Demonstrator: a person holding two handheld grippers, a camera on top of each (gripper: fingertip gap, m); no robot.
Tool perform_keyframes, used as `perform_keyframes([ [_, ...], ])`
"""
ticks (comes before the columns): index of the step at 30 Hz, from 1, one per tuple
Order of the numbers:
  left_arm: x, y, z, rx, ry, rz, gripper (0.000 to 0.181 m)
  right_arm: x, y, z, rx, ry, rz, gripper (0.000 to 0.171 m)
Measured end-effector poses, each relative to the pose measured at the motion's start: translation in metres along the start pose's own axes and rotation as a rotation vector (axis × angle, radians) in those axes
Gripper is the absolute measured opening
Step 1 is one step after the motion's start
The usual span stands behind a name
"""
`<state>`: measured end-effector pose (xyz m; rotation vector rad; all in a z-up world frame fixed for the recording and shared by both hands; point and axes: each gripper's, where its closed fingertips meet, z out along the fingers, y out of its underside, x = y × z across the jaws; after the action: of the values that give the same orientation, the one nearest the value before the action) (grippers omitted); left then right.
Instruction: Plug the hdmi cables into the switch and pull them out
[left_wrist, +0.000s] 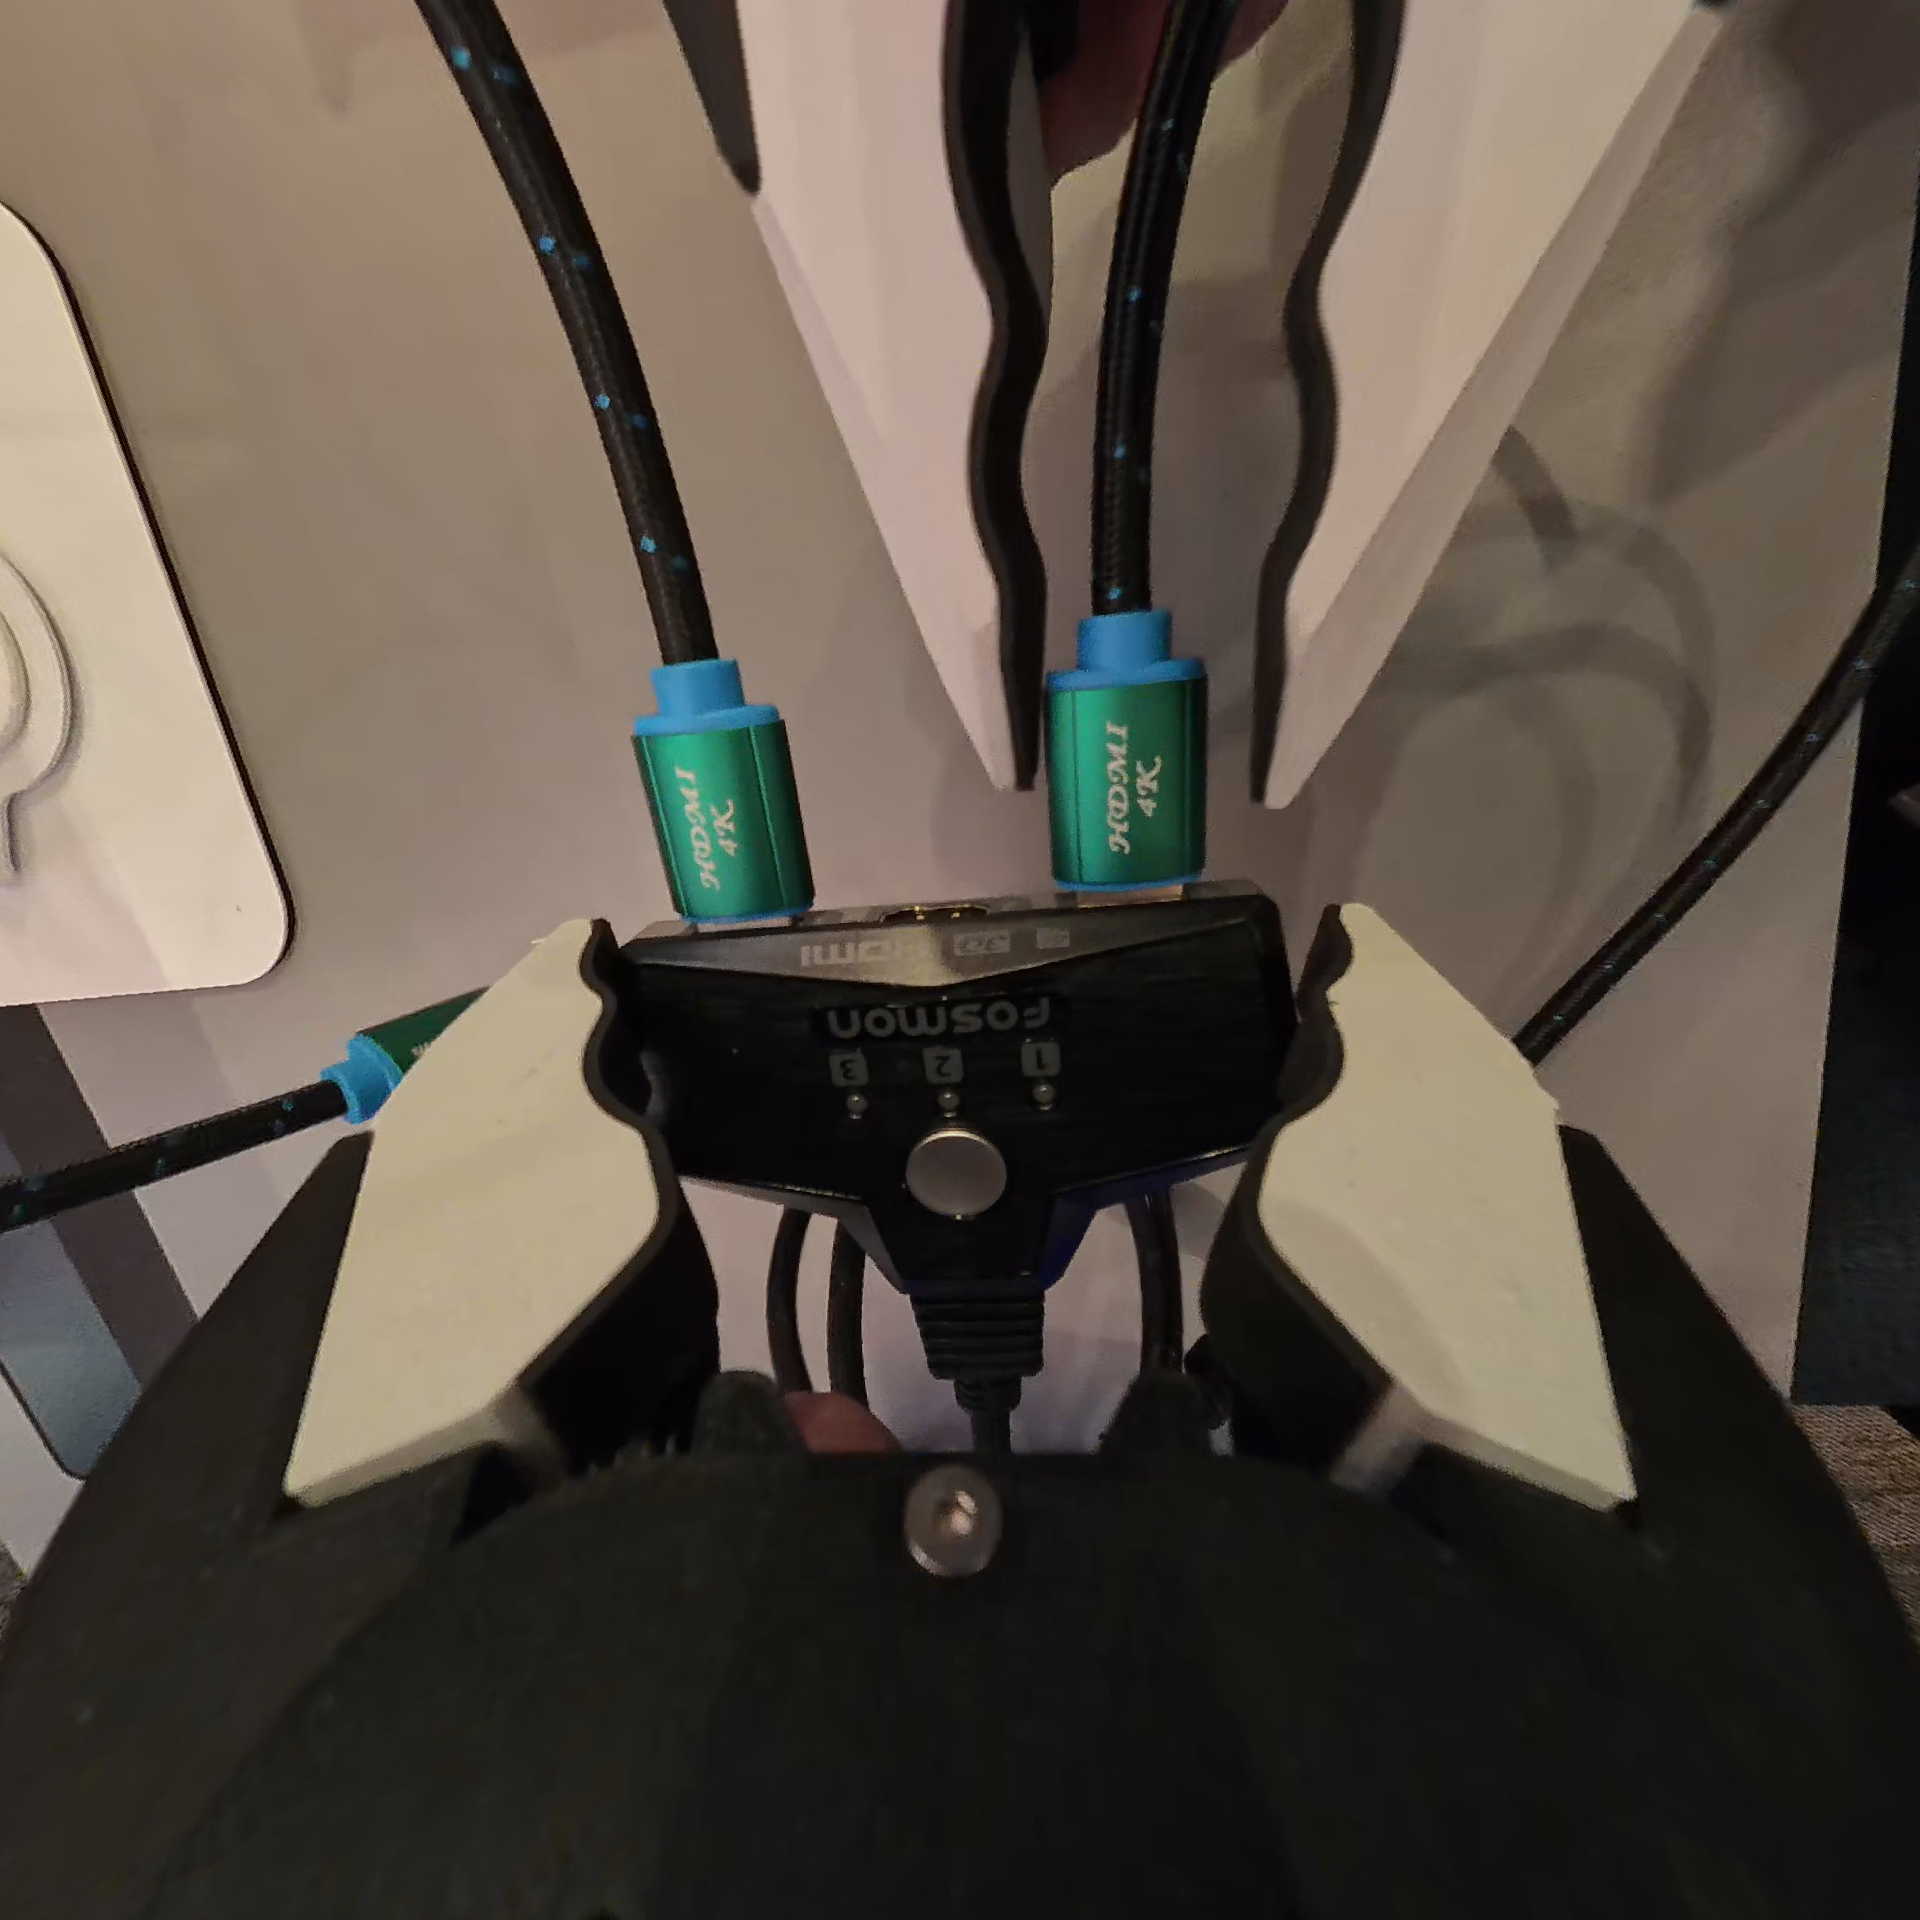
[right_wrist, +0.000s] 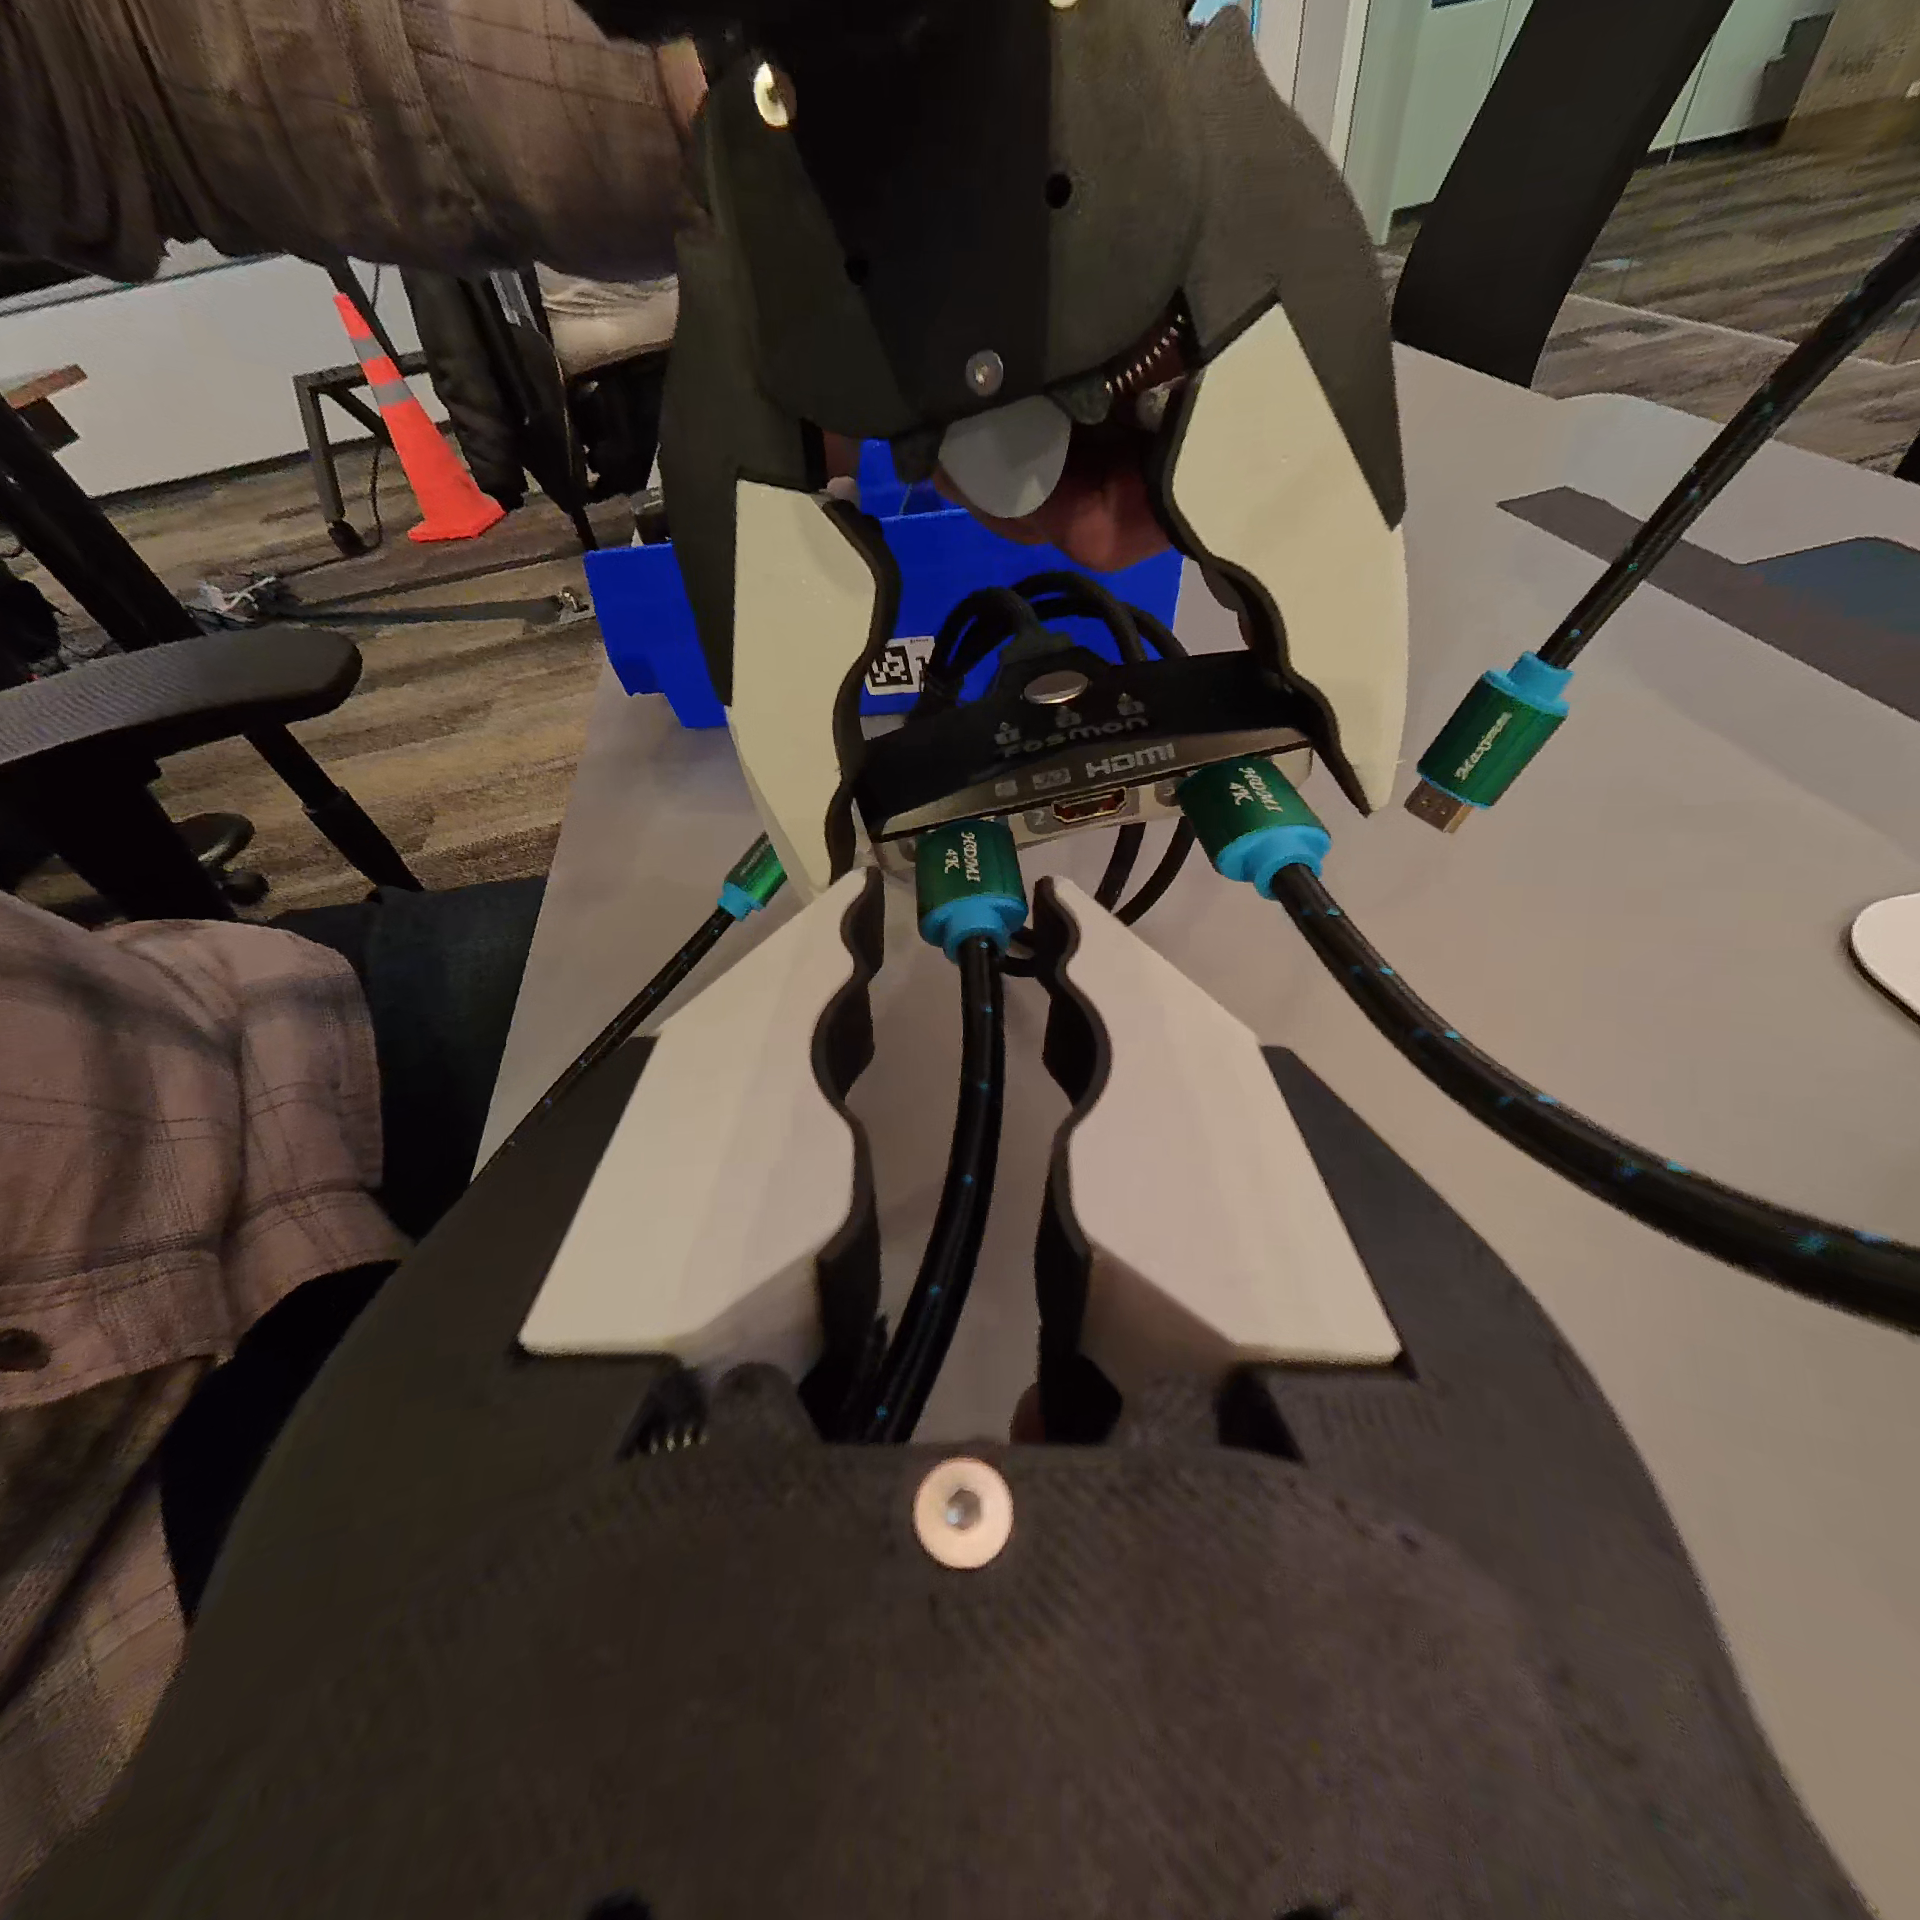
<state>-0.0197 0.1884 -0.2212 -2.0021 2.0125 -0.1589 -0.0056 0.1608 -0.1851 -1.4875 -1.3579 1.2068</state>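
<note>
Left gripper (left_wrist: 961, 1023) clamps lettered black switch (left_wrist: 956, 1049); lettered green plugs (left_wrist: 1127, 795) seated.

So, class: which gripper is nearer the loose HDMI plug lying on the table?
Left. The left gripper, clamping the switch, sits beside the loose plug; the right gripper is farther back.

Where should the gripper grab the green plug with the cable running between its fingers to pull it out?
Grab the green metal shell, not the braided cable. Come straight from the cable side, one finger on each flat face. The plug sits in line with the switch, so a straight pull frees it.
</note>
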Motion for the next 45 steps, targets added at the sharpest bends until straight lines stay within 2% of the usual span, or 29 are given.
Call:
perform_keyframes([
  [5, 0.004, 0.0, 0.001, -0.011, 0.012, 0.006, 0.119, -0.001, 0.002, 0.006, 0.006, 0.007, -0.038, 0.019],
  [15, 0.007, 0.002, 0.001, -0.022, 0.039, 0.036, 0.119, -0.005, 0.002, 0.009, 0.016, 0.03, -0.169, 0.019],
  [22, 0.004, 0.0, 0.001, -0.004, 0.015, 0.06, 0.122, -0.004, -0.001, 0.008, 0.017, 0.053, -0.186, 0.018],
  [25, 0.004, 0.004, 0.002, -0.043, 0.015, 0.067, 0.13, -0.006, -0.002, 0.01, 0.001, 0.061, -0.208, 0.018],
  [31, 0.006, 0.008, 0.002, -0.105, 0.033, 0.101, 0.129, -0.007, -0.003, 0.012, -0.016, 0.07, -0.224, 0.018],
  [45, 0.003, 0.0, -0.001, -0.035, 0.02, 0.117, 0.125, -0.007, -0.006, 0.008, -0.007, 0.082, -0.234, 0.018],
])
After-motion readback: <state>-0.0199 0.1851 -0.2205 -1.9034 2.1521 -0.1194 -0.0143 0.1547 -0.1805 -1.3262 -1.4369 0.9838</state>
